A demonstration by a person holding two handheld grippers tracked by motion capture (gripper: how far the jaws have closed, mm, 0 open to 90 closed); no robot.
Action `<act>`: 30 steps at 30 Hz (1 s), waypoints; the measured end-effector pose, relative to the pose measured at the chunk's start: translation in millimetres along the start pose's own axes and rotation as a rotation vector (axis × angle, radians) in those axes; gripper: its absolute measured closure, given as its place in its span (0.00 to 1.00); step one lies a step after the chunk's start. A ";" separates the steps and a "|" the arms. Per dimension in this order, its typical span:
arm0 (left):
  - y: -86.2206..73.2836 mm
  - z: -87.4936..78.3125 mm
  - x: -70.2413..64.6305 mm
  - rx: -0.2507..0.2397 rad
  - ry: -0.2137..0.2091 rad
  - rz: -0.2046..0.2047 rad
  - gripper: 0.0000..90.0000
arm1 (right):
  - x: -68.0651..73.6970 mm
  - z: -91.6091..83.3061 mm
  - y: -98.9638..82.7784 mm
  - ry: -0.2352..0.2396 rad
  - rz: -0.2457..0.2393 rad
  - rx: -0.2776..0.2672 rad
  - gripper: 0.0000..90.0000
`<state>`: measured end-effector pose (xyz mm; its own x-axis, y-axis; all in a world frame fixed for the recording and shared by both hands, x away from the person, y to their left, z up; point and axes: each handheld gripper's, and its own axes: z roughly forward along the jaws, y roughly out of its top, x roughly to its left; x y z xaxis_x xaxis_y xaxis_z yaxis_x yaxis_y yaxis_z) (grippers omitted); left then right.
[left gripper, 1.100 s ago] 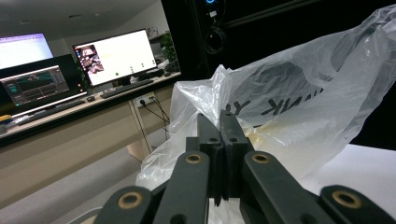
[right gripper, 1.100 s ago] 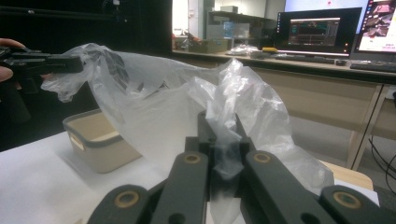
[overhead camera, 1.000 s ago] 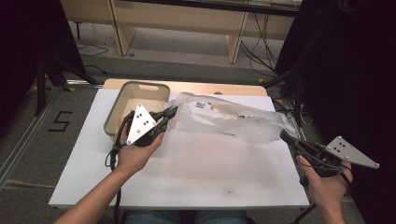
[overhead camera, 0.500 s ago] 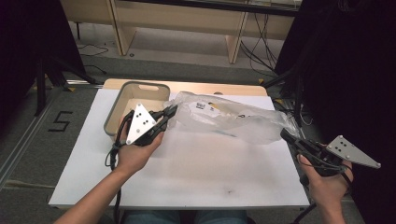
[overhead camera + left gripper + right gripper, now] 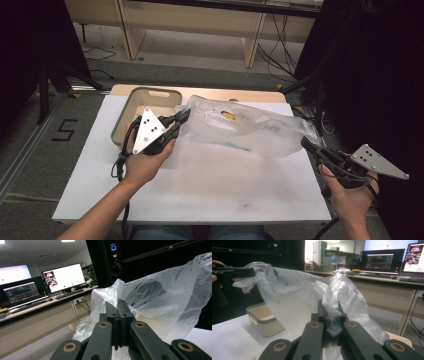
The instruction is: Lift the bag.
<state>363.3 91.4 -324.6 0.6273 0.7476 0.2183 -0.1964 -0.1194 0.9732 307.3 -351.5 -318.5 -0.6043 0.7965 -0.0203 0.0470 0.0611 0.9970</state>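
A clear, crumpled plastic bag (image 5: 250,131) is stretched across the far half of the white table (image 5: 210,185), with a small yellow item (image 5: 228,115) showing inside it. My left gripper (image 5: 183,115) is shut on the bag's left edge, held up beside the bin. In the left gripper view the bag (image 5: 160,302) billows just past the closed jaws of the left gripper (image 5: 117,310). My right gripper (image 5: 305,144) pinches the bag's right end. The right gripper view shows film (image 5: 332,297) caught between the jaws of the right gripper (image 5: 329,313), and the left gripper (image 5: 247,272) farther off.
A beige bin (image 5: 120,127) stands at the table's far left, just behind my left hand; it is also visible as the bin (image 5: 262,322) in the right gripper view. Wooden desks with monitors (image 5: 384,261) stand beyond the table. Dark curtains flank both sides.
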 end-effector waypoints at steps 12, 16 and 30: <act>12.3 3.0 -4.5 -0.042 -0.016 0.002 0.99 | -1.4 -1.1 2.1 -0.005 0.001 -0.009 1.00; 16.5 3.8 -4.9 -0.052 -0.018 0.000 0.99 | -2.1 -1.3 1.9 -0.007 0.000 -0.009 1.00; 17.4 18.8 2.7 -0.063 0.019 -0.033 0.99 | -6.5 -0.3 -0.6 -0.019 0.012 0.003 1.00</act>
<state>375.7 79.1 -305.7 0.6201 0.7624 0.1847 -0.2239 -0.0536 0.9731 311.0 -356.9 -319.0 -0.5888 0.8082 -0.0100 0.0569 0.0538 0.9969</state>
